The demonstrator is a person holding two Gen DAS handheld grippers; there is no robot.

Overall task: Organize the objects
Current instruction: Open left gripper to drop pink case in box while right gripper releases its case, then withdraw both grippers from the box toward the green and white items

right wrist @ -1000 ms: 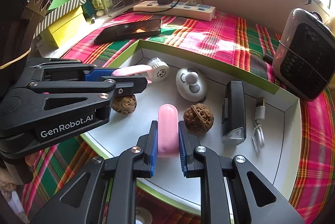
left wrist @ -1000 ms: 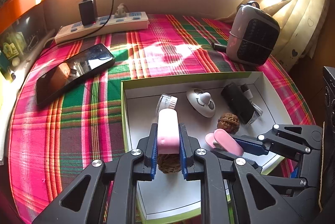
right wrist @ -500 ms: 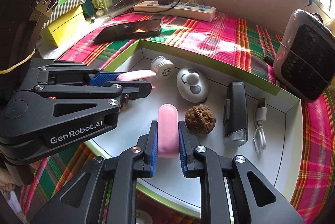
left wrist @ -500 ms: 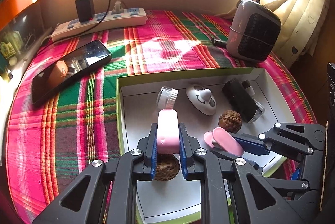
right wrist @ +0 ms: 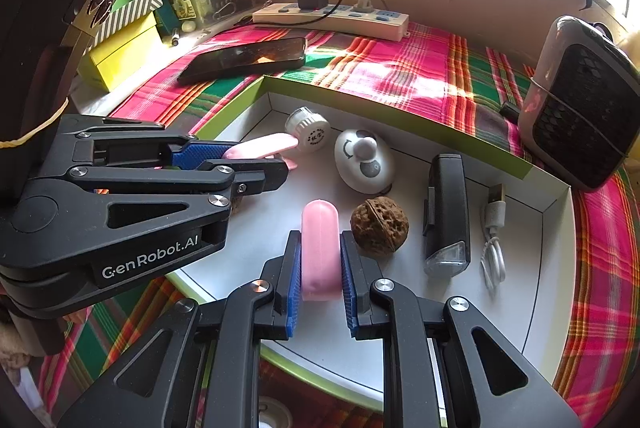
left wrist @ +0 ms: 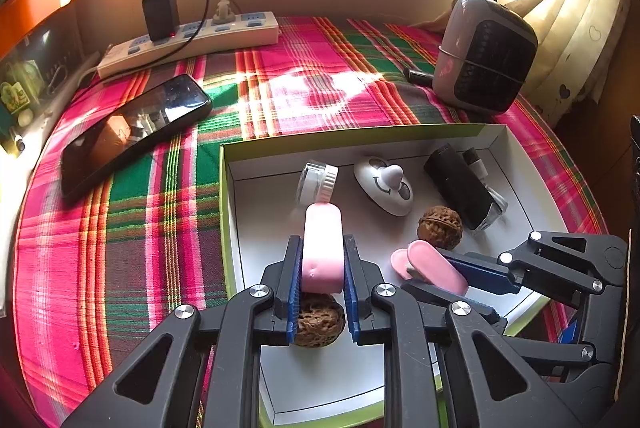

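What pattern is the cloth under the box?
Pink, green and orange plaid cloth; clearest in the left wrist view.

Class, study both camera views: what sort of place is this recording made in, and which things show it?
Probably a home, at a window-side table: a plaid tablecloth, a heart-print curtain, and a power strip with a charger plugged in beside a phone.

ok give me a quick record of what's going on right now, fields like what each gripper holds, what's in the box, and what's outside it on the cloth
left gripper: shut on a pink piece
right gripper: shut on a second pink piece
box: small jar, white smiley gadget, two walnuts, black light, USB cable
outside the box: phone, power strip, small heater
surface: plaid cloth
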